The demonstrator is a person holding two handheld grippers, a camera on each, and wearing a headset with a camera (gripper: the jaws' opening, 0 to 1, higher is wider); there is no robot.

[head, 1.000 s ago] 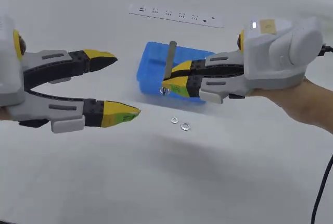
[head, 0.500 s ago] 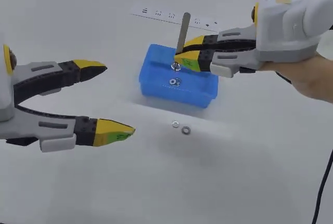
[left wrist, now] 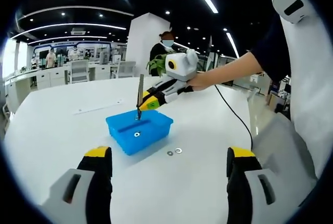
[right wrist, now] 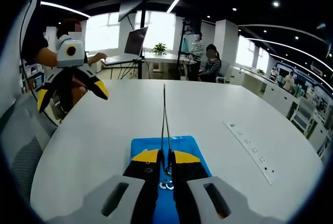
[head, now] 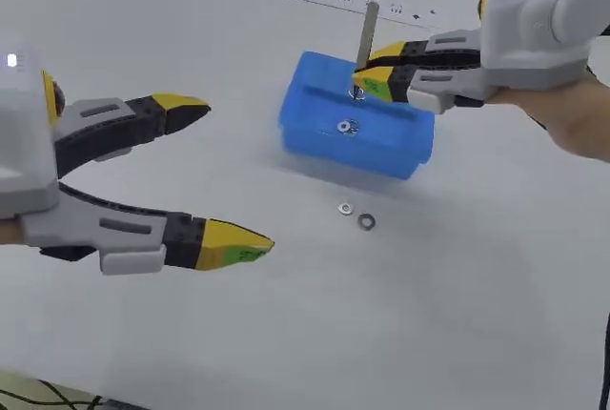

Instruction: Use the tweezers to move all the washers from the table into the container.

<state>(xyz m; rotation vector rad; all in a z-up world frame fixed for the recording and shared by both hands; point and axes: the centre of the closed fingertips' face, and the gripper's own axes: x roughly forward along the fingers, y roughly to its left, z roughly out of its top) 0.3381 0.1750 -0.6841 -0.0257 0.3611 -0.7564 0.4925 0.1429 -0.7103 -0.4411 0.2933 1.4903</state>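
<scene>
Carried inward from the near wall, the right gripper [head: 376, 71], pressed together on the tweezers [head: 367, 27], holds a washer [head: 357, 93] over the blue container [head: 310, 129]. Dropped from this height, it may bounce out. Two washers [head: 345, 209] wait on the table [head: 429, 315]; the left gripper [head: 238, 174] stands spread.

In the right gripper view, your right gripper [right wrist: 166, 156] covers most of the blue container [right wrist: 188, 143]. The tip of the tweezers [head: 367, 33] is too small to tell what it pinches. Your left gripper [head: 235, 174] is cut off at the head view's left edge.
</scene>
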